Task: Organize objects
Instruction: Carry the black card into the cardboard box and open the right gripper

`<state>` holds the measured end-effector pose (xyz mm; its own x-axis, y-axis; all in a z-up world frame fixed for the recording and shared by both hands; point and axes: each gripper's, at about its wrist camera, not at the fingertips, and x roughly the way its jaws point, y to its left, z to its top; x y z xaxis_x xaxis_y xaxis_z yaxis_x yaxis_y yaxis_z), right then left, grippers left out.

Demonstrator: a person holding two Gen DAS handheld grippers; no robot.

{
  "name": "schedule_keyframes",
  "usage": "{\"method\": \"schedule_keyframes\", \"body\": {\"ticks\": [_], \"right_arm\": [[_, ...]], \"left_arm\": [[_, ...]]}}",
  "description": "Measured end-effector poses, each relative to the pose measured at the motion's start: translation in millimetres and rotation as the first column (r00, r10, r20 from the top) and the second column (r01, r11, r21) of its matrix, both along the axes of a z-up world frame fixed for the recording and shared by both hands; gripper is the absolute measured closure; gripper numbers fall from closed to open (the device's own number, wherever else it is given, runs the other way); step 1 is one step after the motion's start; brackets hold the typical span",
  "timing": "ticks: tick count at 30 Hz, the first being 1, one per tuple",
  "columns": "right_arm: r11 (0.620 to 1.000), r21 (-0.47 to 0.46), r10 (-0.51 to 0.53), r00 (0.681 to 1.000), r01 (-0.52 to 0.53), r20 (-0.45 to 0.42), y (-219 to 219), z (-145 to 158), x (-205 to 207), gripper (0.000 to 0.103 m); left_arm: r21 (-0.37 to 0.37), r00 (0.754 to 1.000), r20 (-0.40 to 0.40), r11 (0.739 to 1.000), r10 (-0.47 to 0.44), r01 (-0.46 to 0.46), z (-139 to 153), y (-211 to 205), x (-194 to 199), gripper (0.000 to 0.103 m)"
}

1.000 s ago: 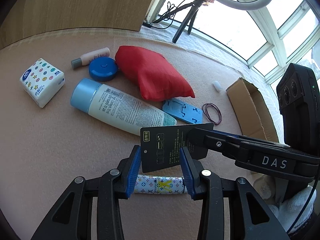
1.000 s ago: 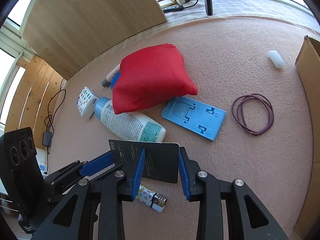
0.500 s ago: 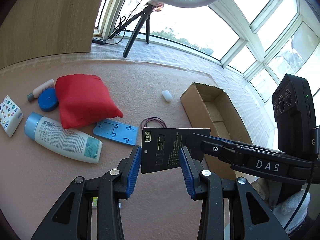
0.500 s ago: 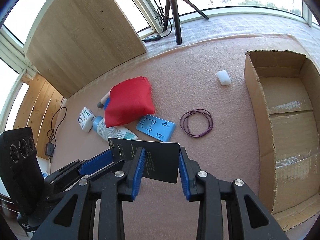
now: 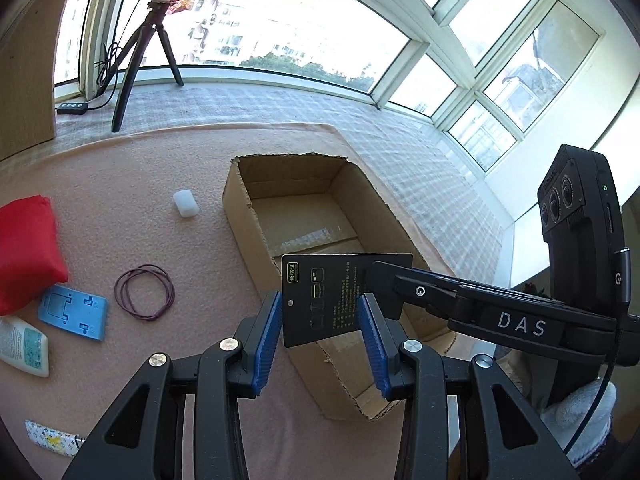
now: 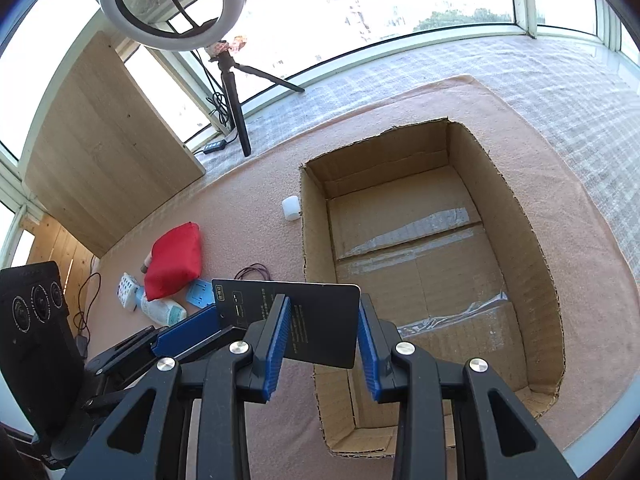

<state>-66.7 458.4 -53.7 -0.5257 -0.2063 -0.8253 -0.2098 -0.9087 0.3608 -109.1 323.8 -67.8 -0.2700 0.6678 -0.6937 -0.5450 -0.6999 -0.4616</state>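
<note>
Step in hand: carrying the black printed card (image 5: pixel 344 296) to the open cardboard box (image 5: pixel 240 216); the card hangs over the box's near end, above the rim, not yet inside; the box looks empty apart from tape on its floor. Left gripper (image 5: pixel 318 304) and right gripper (image 6: pixel 320 304) both meet at the card, each w/ blue pads partly spread and the card in the gap; can't tell which one actually bears it, or whether either is clamped. Next move, I'd judge: lower it past the rim, then free it w/o catching the wall. Red pouch (image 5: pixel 24 248), blue phone stand (image 5: pixel 74 316), purple elastic loop (image 5: pixel 144 294), small white cap (image 5: pixel 185 203) and lotion bottle (image 5: pixel 24 346) lie left of the box on a pink nappy mat (image 5: pixel 120 168); sunlit bay windows behind, ring light (image 6: pixel 172 4) on a tripod, wood panel (image 6: pixel 108 152).
</note>
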Motion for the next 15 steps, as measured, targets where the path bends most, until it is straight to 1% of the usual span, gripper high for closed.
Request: {"method": "schedule_keyframes", "body": {"ticks": [7,12,15], "right_arm": [[0.998,-0.005,-0.068,0.998,0.068,0.002,40.8,-2.1,13.8,0.073],[0.995,0.004,-0.098,0.995,0.098,0.003,53.4,-3.8,20.8,0.073],[0.994,0.001,-0.111,0.994,0.111,0.007,58.2,-5.0,24.1,0.070]], "left_arm": [[-0.012,0.999,0.003,0.998,-0.054,0.054,-4.8,34.0,9.6,0.061],[-0.034,0.998,-0.009,0.998,-0.055,0.054,-4.6,38.5,14.4,0.061],[-0.038,0.999,-0.009,0.998,-0.045,0.044,-4.4,32.7,14.2,0.061]]}}
